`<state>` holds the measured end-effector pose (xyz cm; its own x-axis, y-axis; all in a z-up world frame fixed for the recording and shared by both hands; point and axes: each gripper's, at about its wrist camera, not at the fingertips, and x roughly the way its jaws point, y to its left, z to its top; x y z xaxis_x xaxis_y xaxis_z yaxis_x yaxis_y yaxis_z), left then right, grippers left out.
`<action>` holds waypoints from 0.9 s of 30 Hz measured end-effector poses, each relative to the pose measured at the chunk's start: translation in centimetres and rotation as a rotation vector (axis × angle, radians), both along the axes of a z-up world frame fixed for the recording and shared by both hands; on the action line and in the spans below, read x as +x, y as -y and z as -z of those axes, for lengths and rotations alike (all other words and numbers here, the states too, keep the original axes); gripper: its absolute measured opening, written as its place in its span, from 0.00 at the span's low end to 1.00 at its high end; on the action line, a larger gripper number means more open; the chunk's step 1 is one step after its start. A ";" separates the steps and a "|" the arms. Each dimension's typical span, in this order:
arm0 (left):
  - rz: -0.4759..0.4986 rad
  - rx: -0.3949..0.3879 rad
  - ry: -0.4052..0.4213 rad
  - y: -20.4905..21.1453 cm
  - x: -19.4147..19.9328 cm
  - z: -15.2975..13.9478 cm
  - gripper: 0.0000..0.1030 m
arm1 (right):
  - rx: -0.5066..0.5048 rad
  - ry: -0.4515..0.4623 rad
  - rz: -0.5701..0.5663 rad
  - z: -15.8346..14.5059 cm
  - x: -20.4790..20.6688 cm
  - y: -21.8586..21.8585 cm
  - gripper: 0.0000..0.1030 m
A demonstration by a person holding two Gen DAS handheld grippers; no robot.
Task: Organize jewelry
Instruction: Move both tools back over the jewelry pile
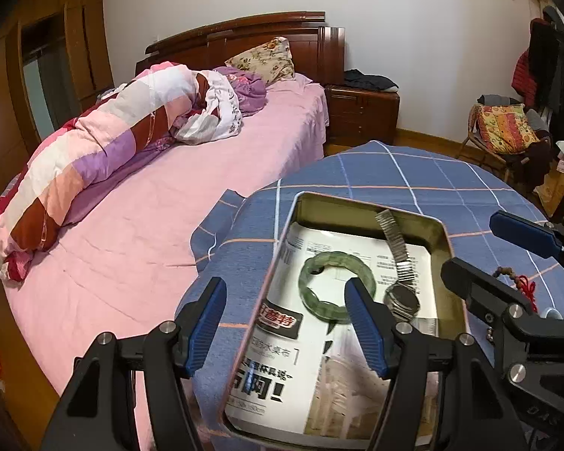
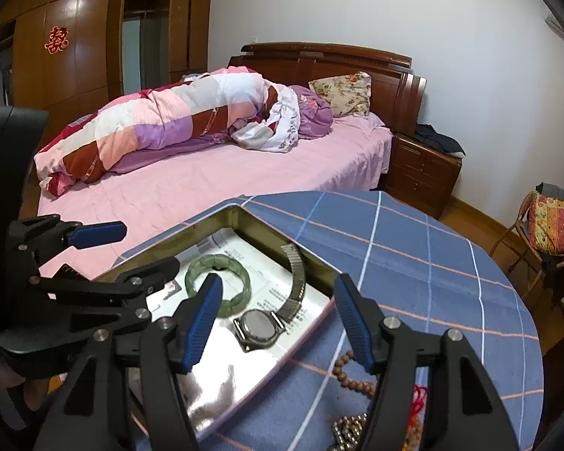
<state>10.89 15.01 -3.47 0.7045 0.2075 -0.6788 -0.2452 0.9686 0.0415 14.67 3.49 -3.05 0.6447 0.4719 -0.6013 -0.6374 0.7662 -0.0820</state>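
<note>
An open metal tin point(image 1: 445, 248) point(image 2: 319, 263), lined with printed paper, sits on the blue checked tablecloth. In it lie a green jade bangle point(image 1: 319, 263) point(image 2: 240, 270) and a silver wristwatch point(image 1: 402, 297) point(image 2: 261, 325) with a stretch band. A wooden bead bracelet point(image 2: 351, 376) with a red tassel point(image 2: 419, 398) and a metal chain point(image 2: 347, 430) lie on the cloth right of the tin. My left gripper point(image 1: 285, 323) point(image 2: 131, 248) is open and empty over the tin's left edge. My right gripper point(image 2: 278, 319) point(image 1: 470, 248) is open and empty above the watch.
The round table point(image 2: 432, 263) stands beside a bed with a pink sheet point(image 1: 131, 225) and a rolled quilt point(image 1: 112, 139). A wooden nightstand point(image 1: 361, 112) is behind. A chair with cushions and clothes point(image 1: 507, 131) stands at the right.
</note>
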 end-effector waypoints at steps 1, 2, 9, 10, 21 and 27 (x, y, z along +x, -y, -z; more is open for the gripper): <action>0.004 -0.001 0.002 0.1 -0.1 -0.1 0.64 | 0.002 -0.001 0.002 -0.1 -0.1 0.3 0.64; 0.010 0.000 0.007 0.5 -0.3 -0.2 0.64 | 0.004 -0.001 0.004 -0.1 -0.2 0.6 0.66; 0.070 0.022 0.018 3.4 -1.3 -1.0 0.64 | 0.008 -0.003 0.047 -0.5 -1.9 5.6 0.72; 0.083 0.024 0.020 4.0 -1.4 -1.0 0.64 | 0.007 -0.002 0.063 -0.5 -2.2 6.7 0.73; 0.219 0.048 -0.003 10.4 -2.7 -0.4 0.64 | 0.007 -0.049 0.251 1.1 -3.0 16.0 0.80; 0.267 0.044 -0.019 12.9 -2.8 0.2 0.64 | 0.021 -0.089 0.295 2.7 -3.2 18.3 0.80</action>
<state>8.09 2.11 -3.70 0.7257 0.0457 -0.6865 0.0199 0.9960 0.0874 11.45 -14.80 -5.78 0.7013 0.2848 -0.6534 -0.3909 0.9203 -0.0184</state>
